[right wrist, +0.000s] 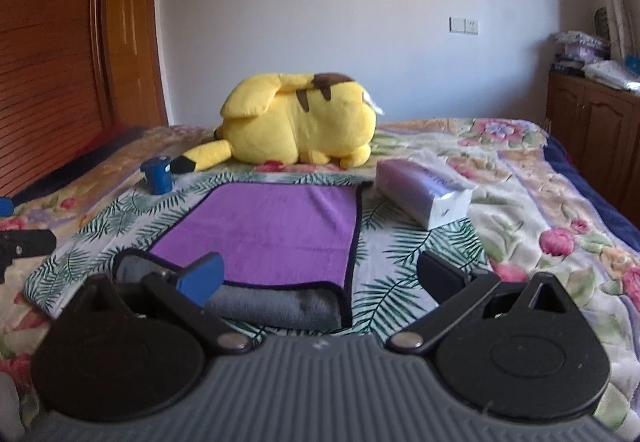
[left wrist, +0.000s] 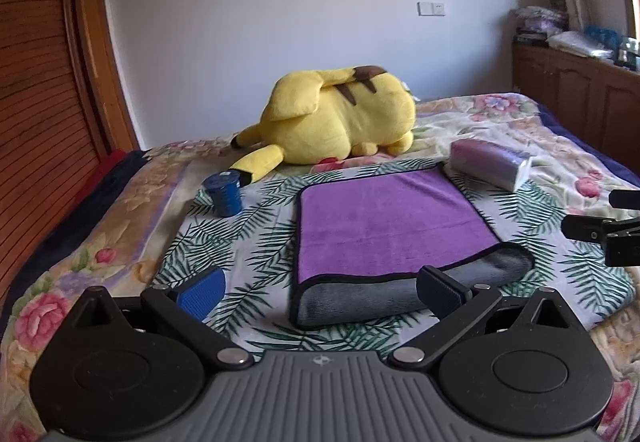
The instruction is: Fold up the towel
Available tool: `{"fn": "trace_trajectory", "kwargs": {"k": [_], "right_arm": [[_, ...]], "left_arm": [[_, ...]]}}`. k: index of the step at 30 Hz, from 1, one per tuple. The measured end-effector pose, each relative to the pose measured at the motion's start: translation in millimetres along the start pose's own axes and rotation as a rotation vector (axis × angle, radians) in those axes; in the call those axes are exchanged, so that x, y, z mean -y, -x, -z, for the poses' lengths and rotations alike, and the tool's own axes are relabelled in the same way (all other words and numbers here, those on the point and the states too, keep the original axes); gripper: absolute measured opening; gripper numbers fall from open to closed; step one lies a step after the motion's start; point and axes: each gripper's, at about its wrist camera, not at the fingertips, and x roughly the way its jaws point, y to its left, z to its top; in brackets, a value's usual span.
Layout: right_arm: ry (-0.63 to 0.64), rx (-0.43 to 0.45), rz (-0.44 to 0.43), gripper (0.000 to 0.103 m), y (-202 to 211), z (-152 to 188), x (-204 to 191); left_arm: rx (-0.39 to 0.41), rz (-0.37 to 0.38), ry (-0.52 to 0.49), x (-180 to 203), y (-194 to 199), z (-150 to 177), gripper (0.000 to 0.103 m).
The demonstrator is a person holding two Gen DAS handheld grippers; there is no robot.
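towel (left wrist: 384, 226) on bed (left wrist: 560, 146) — plush (left wrist: 344, 118) behind, cup (left wrist: 225, 194) left.

Left gripper (left wrist: 320, 292): showing a ribbed grey base stamped with a small round emblem, flanked by two matte black discs and triangular brackets; carrying black link bars fastened by silver rivets; wearing textured blue pads (left wrist: 202, 292) on black fingers. Right gripper (right wrist: 320, 278): showing matching grey ribbing, black discs, silver rivets, one blue pad (right wrist: 200, 276) facing the camera.
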Motion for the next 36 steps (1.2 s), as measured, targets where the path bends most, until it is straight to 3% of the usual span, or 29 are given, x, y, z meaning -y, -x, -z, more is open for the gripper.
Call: {"fn": "trace_trajectory", "kwargs": {"k": [3, 20, 36], "right_arm": [[0.009, -0.018, -0.012, 0.087, -7.1, -1.0, -1.9], [0.009, -0.015, -0.01, 0.087, -36.0, -9.6, -1.5], [-0.017, -0.126, -0.044, 0.077, -77.8, -2.7, 7.8]], "left_arm": [[-0.01, 0.003, 0.009, -6.2, -4.9, -2.0, 0.103], [-0.051, 0.028, 0.001, -18.0, -44.9, -9.1, 0.097], [-0.167, 0.084, -0.004, -24.8, -110.5, -3.8, 0.083]]}}
